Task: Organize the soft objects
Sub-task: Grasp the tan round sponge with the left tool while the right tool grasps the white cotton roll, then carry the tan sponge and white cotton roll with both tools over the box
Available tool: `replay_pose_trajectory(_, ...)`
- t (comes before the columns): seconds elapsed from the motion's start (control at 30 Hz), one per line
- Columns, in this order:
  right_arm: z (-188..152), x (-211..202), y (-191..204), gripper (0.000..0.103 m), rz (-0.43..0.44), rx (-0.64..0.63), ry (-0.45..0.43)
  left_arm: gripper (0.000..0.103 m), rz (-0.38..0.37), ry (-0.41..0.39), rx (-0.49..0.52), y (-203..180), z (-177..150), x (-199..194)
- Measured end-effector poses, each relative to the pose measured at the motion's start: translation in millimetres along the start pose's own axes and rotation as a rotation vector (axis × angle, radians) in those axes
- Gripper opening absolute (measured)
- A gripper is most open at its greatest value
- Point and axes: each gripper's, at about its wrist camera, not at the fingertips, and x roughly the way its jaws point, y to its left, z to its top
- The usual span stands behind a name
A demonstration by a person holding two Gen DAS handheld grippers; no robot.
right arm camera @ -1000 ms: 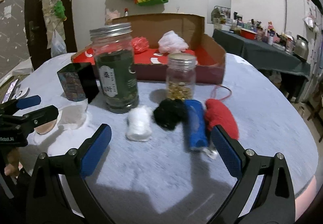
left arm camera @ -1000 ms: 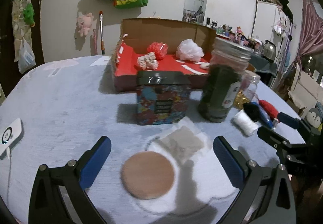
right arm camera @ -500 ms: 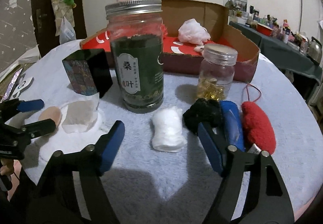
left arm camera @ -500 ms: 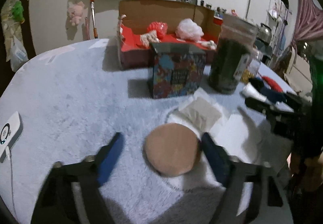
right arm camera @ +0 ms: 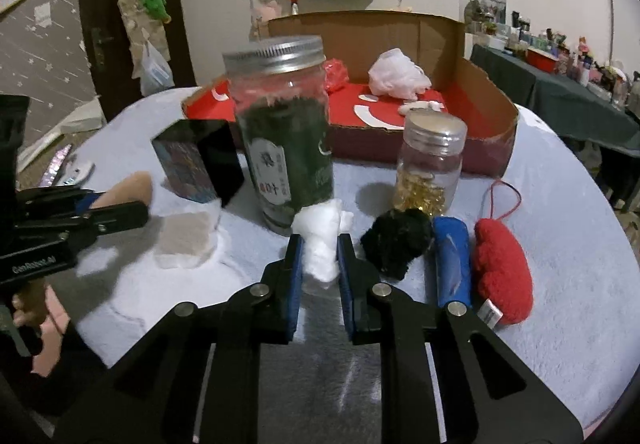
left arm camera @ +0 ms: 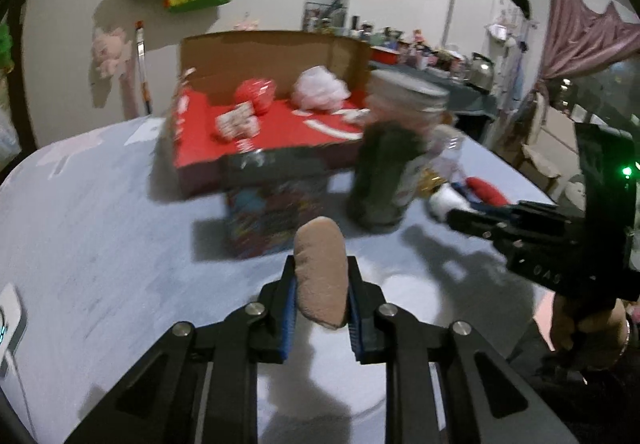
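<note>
- Left gripper (left arm camera: 321, 294): jaws have just been closing and are now clamped on the tan round pad (left arm camera: 321, 276). The pad is held on edge between the blue pads, its upper half standing up past the fingertips, lifted clear of the counter (left arm camera: 100, 211).
- Right gripper (right arm camera: 319, 264): jaws have just been closing and are now pinched on the white fluffy wad (right arm camera: 322, 244). The wad is squeezed narrow, with its top bulging out above the fingertips.
- Still lying on the counter just right of the right gripper, side by side: black fuzzy piece (right arm camera: 400, 244), blue roll (right arm camera: 452, 260), red plush piece (right arm camera: 502, 272). Long axes of the blue and red ones run roughly along the gripper's pointing line.
- A white cloth with a grey square (right arm camera: 186, 240) is left flat between the two grippers.
- Key relation: the cardboard box (right arm camera: 480, 91) lies straight ahead of both grippers, farther off, behind the tall jar (right arm camera: 282, 131), the small jar (right arm camera: 432, 159) and the patterned tin (left arm camera: 276, 211).
- A direct path is judged blocked for both; each load would probably have to be carried up and over these.
- The box already holds a red bundle (left arm camera: 256, 95) and a white bundle (left arm camera: 320, 89) at its far side; its near red floor is free.
</note>
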Motion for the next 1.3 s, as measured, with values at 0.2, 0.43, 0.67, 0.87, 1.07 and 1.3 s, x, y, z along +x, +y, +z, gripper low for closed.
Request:
replay_pose_trajectory(0.2,3.8,2.7,-0.5,0.016,0.03,0.0,0.017,0.022,-0.077,0.022,0.024,-17.7,15.7,18.9)
replay_pose_trajectory(0.43,5.6,5.4,-4.7,0.016,0.049,-0.002,0.033,0.022,-0.095,0.047,0.018,-23.7,20.2,31.8)
replay_pose_trajectory(0.67,7.8,2.6,-12.0,0.016,0.056,0.002,0.023,0.022,-0.099,0.063,-0.001,-19.3,23.5,38.3)
replay_pose_trajectory(0.87,13.4,-5.3,-15.1,0.016,0.048,0.0,-0.002,0.022,-0.111,0.044,-0.011,-18.8,24.4,28.0)
replay_pose_trajectory(1.07,20.5,-17.0,-23.4,0.016,0.016,0.007,-0.036,0.022,-0.095,0.012,-0.007,-13.4,30.8,15.3)
replay_pose_trajectory(1.3,30.9,-26.1,-40.3,0.016,-0.021,0.023,-0.065,0.022,-0.058,-0.011,-0.015,-1.6,42.0,3.5)
